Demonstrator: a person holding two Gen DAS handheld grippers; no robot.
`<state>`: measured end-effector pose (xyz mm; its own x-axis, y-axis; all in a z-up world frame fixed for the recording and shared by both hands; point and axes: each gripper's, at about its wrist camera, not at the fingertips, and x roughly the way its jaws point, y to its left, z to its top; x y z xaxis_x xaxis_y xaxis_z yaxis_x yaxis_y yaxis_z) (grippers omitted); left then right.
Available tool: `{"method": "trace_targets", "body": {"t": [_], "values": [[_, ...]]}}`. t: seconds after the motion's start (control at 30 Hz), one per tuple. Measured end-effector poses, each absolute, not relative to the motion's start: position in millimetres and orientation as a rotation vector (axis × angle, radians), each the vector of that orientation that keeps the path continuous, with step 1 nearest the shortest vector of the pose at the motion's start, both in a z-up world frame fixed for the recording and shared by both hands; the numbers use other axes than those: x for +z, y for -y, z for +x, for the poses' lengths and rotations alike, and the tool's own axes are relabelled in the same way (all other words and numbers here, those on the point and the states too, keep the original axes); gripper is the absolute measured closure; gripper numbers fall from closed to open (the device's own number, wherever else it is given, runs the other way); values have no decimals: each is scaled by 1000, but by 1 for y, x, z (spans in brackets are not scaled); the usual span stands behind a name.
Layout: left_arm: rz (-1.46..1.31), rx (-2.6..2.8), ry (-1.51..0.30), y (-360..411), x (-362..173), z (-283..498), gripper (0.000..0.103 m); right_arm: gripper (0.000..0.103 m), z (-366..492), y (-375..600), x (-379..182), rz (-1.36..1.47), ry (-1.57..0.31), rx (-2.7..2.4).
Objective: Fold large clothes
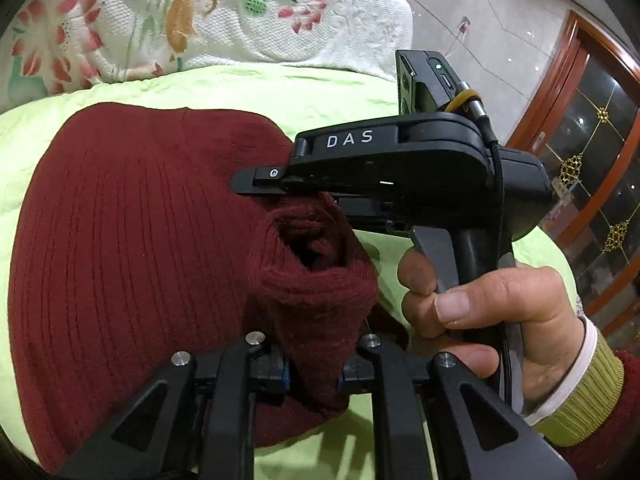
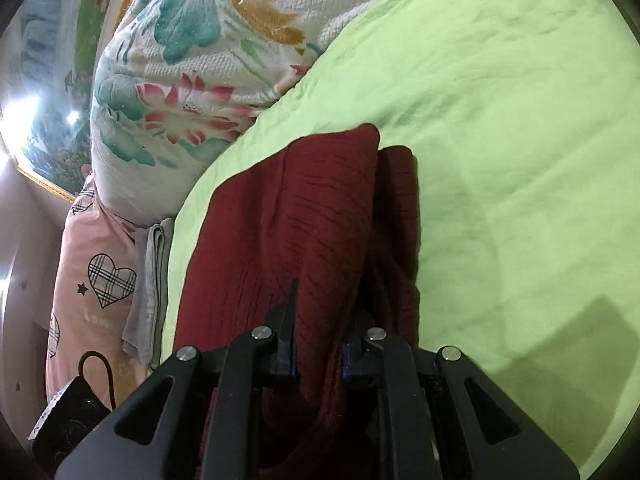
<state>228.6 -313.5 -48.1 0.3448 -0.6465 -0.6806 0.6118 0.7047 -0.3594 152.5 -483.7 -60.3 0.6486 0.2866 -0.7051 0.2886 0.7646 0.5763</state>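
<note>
A bed covered with a light green sheet (image 2: 500, 128) carries everything. A dark red ribbed sweater (image 1: 132, 216) lies directly on the sheet, spreading ahead and to the left of the left gripper (image 1: 312, 376), its near edge bunched up at that gripper. Beyond the sweater, past both grippers, a white quilt with printed flowers (image 1: 224, 20) rests on the bed against the green sheet's far edge.

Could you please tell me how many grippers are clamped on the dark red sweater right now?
2. The left gripper pinches a bunched fold of the dark red sweater near the camera; the right gripper grips the sweater's folded edge over the green sheet.
</note>
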Motion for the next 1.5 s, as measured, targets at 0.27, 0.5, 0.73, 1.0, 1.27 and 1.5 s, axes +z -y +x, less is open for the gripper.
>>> {"method": "trace_targets", "body": {"t": [0.27, 0.5, 0.73, 1.0, 1.27, 1.5], "values": [[-155, -841, -943, 269, -24, 214, 58, 79, 153, 467, -51, 642, -897, -28], [-230, -715, -903, 182, -2, 202, 19, 52, 120, 446, -25, 358, -920, -226], [-420, -631, -1060, 135, -30, 244, 19, 40, 95, 462, -15, 593, -844, -106], [-482, -663, -1146, 149, -44, 289, 19, 31, 117, 455, -26, 625, -892, -53], [-494, -686, -1238, 179, -88, 339, 7, 31, 138, 477, -47, 706, -932, -18], [-551, -755, -1258, 190, -110, 361, 31, 60, 161, 478, -68, 740, -1023, 34]]}}
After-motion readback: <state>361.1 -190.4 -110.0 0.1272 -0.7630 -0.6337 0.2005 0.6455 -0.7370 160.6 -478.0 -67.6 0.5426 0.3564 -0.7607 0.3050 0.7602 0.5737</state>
